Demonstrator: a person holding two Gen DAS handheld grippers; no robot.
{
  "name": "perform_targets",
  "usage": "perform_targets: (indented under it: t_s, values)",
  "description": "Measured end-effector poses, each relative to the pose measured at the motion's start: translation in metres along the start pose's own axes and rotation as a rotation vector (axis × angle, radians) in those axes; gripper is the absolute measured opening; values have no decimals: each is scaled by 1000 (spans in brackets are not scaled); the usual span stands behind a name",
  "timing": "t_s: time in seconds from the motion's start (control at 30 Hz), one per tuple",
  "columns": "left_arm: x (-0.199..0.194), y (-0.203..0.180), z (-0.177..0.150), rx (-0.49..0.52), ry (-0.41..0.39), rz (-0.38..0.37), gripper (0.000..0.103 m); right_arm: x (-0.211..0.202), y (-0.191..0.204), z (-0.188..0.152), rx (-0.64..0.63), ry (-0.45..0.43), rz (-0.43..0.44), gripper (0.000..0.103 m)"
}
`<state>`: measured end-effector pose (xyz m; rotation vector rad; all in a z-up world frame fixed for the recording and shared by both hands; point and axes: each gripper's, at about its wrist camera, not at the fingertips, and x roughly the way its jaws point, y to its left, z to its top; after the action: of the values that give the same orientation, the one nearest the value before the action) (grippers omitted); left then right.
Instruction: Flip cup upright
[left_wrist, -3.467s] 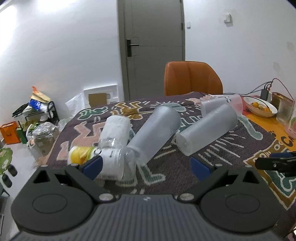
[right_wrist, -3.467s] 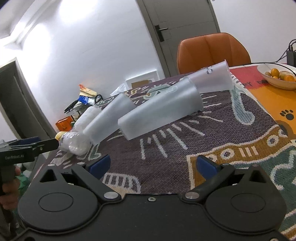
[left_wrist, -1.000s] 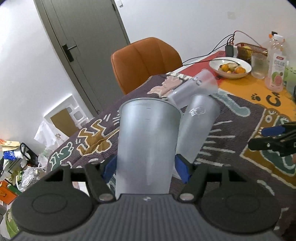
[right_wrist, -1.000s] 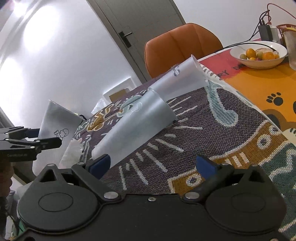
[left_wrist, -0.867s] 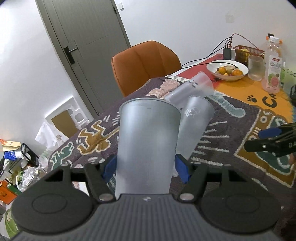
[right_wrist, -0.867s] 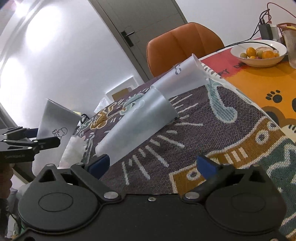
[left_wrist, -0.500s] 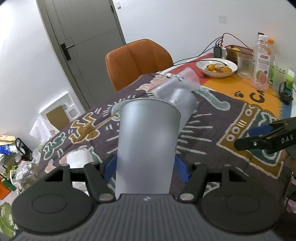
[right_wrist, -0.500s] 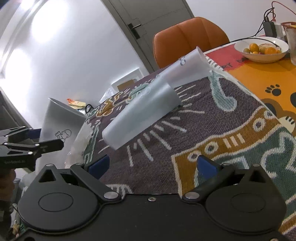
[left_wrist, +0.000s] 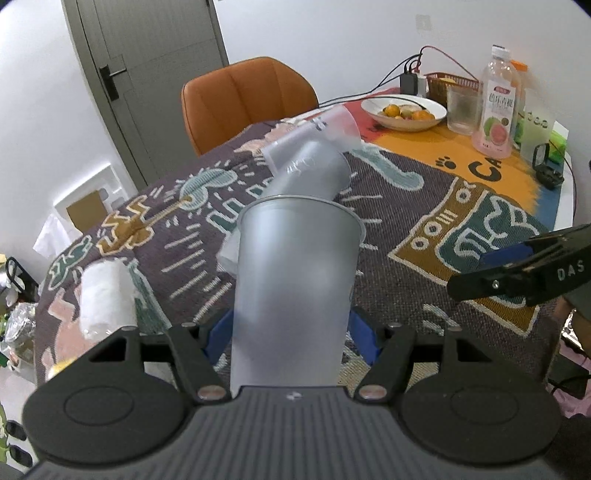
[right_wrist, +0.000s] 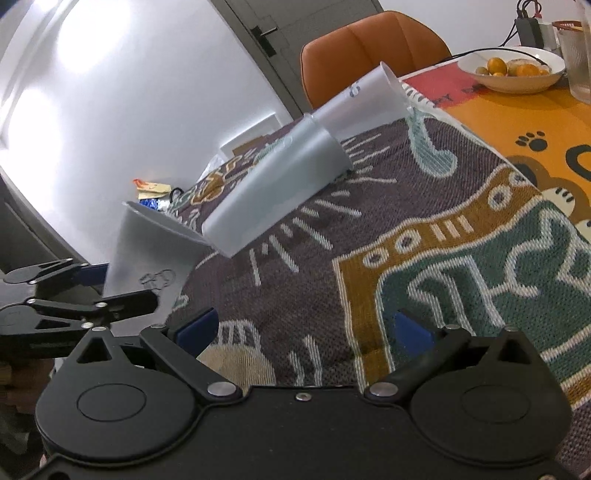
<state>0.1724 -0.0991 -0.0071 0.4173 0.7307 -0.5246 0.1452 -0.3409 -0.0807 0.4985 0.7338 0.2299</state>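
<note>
My left gripper (left_wrist: 291, 332) is shut on a frosted plastic cup (left_wrist: 295, 280), held mouth up and tilted a little, above the patterned cloth. The held cup also shows in the right wrist view (right_wrist: 147, 251), with the left gripper (right_wrist: 110, 291) around it. A second frosted cup (left_wrist: 310, 173) (right_wrist: 277, 192) lies on its side behind it, and a third cup (left_wrist: 325, 129) (right_wrist: 362, 99) lies on its side beyond that. My right gripper (right_wrist: 306, 325) is open and empty, low over the cloth; it shows at the right edge of the left wrist view (left_wrist: 517, 273).
A plastic bottle (left_wrist: 107, 295) lies on the cloth at the left. A fruit bowl (left_wrist: 404, 112), a glass (left_wrist: 461, 110) and a juice bottle (left_wrist: 496, 110) stand at the far right. An orange chair (left_wrist: 247, 99) is behind the table.
The left gripper has lifted the cup from lying on the cloth and now holds it mouth up; it drew back and over the cloth. The right gripper has stayed open.
</note>
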Motion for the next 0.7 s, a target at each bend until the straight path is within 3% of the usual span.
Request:
perform_targets:
  t_s: [0.4, 0.7]
  values:
    - [31, -21, -10, 42, 58, -50, 67, 6, -6, -9, 21, 35, -2, 103]
    - [2, -2, -7, -60, -29, -18, 82, 16, 2, 2, 72, 42, 98, 103]
